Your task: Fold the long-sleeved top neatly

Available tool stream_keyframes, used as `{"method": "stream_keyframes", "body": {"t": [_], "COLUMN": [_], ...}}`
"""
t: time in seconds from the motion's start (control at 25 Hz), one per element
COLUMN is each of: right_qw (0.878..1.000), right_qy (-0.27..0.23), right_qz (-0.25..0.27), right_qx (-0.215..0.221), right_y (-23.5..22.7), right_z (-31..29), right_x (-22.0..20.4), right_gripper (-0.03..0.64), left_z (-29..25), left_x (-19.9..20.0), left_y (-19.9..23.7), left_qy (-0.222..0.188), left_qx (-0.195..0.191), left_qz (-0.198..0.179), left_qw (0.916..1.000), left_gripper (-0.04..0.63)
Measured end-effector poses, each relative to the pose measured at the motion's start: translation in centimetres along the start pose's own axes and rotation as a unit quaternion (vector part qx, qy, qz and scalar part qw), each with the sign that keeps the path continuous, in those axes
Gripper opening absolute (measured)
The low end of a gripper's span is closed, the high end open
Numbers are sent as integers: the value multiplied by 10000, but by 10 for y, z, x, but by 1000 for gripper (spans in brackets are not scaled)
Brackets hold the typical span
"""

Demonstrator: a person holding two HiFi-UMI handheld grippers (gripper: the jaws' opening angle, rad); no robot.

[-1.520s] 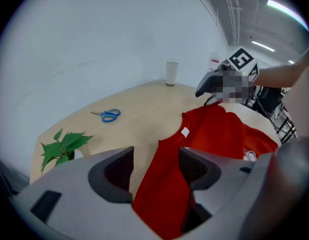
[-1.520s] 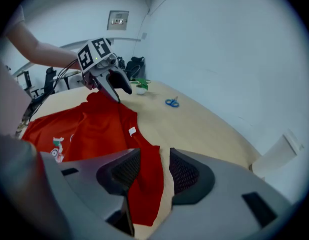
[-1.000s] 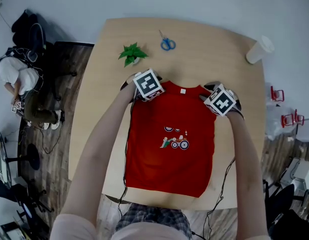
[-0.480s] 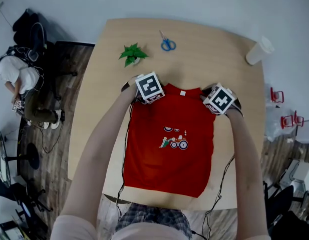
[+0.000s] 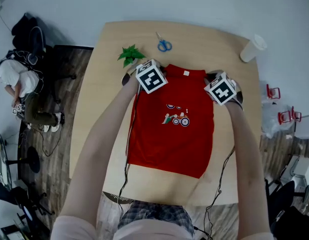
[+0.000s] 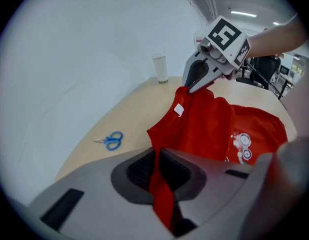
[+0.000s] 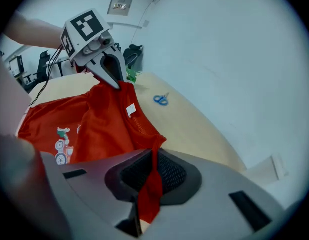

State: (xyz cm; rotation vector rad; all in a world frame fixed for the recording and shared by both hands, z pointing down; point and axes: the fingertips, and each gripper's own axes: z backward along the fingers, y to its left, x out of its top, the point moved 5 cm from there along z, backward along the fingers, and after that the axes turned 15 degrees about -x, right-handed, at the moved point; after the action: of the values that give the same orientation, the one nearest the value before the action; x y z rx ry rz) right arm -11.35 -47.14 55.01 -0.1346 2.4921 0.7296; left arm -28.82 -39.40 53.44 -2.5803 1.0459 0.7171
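Here left tongs [image 6: 157,165] and right tongs [image 7: 152,170] are closing, each pinching bunched, soft red top [image 5: 172,139] fabric.

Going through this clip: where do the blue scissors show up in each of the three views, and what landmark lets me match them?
Head view: blue scissors on the table, top centre, beyond the collar of the red top.
Left gripper view: blue scissors at lower left, left of the collar.
Right gripper view: blue scissors just right of centre, right of the collar.
Shared landmark: the top's white neck label.
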Motion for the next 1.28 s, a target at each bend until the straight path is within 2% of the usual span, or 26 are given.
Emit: {"method": "stream_keyframes", "body": {"t": [0.16, 0.44, 0.6, 0.96, 1.28], "right_qw": [9999, 9984, 9955, 9885, 9787], "right_qy": [-75, -495, -801, -947, -1042], "right_qz": [48, -12, 61, 462, 854], "right_qx": [-46, 285, 510, 1083, 1549], "right_y": [-3, 19, 44, 107, 165], "right_z": [26, 92, 132, 211, 263], "right_x": [5, 4, 5, -11, -34], "right_gripper": [43, 43, 43, 43, 43], "left_z": [18, 57, 85, 129, 147], "left_x": [9, 1, -11, -42, -71], "left_y": [-12, -61, -102, -197, -273], "left_qy": [-75, -244, -365, -640, -566], "left_qx": [67, -133, -336, -780, -1085], "left_qz": [-182, -472, -566, -567, -677], "left_qw": [9998, 9985, 9972, 9933, 9902], "left_gripper": [30, 31, 31, 31, 31]}}
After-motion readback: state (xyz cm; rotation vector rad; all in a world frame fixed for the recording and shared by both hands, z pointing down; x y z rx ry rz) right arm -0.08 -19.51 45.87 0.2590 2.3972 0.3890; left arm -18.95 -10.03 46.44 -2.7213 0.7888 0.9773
